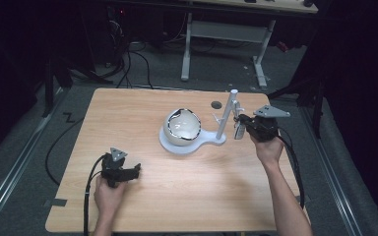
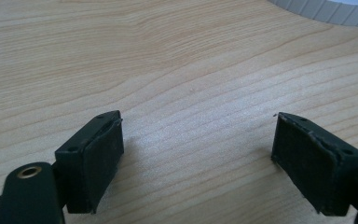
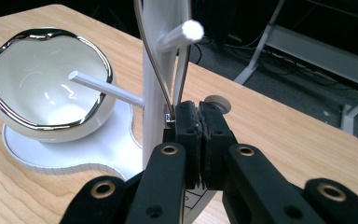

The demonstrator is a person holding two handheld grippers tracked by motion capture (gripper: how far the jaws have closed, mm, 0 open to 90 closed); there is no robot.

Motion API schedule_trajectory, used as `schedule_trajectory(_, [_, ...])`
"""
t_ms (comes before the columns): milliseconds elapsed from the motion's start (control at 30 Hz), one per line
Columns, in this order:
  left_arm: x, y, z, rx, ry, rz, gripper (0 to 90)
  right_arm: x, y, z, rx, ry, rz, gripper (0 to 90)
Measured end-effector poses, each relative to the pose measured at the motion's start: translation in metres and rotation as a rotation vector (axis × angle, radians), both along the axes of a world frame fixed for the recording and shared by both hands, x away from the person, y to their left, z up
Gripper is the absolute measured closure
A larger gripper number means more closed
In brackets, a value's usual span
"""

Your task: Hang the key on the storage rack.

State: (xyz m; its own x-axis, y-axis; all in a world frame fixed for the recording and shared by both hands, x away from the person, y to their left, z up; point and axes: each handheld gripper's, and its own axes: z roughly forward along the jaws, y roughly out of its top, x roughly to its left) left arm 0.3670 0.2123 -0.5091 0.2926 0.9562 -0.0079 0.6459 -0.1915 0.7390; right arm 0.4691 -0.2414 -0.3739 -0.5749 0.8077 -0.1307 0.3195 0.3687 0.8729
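Observation:
A white stand (image 1: 228,114) rises from a flat white base (image 1: 173,146) at the middle of the table. On that base rests a white bowl with a silver rim (image 1: 182,125), also in the right gripper view (image 3: 46,88). A thin loop of cord (image 3: 161,74) hangs over the stand's upper peg (image 3: 179,35). My right gripper (image 3: 200,112) is shut on the loop's lower end, right beside the pole (image 3: 156,51). In the high view the right gripper (image 1: 240,121) touches the stand from the right. My left gripper (image 1: 137,169) lies open low over bare wood (image 2: 198,154).
A lower peg (image 3: 105,88) juts from the pole over the bowl. A round dark hole (image 1: 216,104) sits in the tabletop (image 1: 128,113) behind the stand. Past the far edge stand a white desk frame (image 1: 226,34) and floor cables (image 1: 128,64).

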Motion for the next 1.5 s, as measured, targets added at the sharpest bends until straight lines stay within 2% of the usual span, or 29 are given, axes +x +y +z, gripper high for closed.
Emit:
schedule_trajectory(367, [0.0, 0.0, 0.0, 0.0, 0.0, 0.0, 17.0, 0.0, 0.006, -0.008, 0.005, 0.024, 0.01, 88.0])
schedule_trajectory(567, [0.0, 0.0, 0.0, 0.0, 0.0, 0.0, 17.0, 0.0, -0.001, -0.02, 0.044, 0.053, -0.005, 87.9])
schedule_trajectory(700, [0.0, 0.0, 0.0, 0.0, 0.0, 0.0, 17.0, -0.001, -0.003, -0.025, 0.052, 0.065, -0.01, 87.9])
schedule_trajectory(1133, [0.0, 0.0, 0.0, 0.001, 0.0, 0.0, 17.0, 0.001, 0.001, -0.042, 0.044, 0.078, -0.012, 87.8])
schedule_trajectory(1500, [0.0, 0.0, 0.0, 0.001, 0.0, 0.0, 17.0, 0.0, 0.001, -0.047, 0.067, 0.083, -0.017, 86.7])
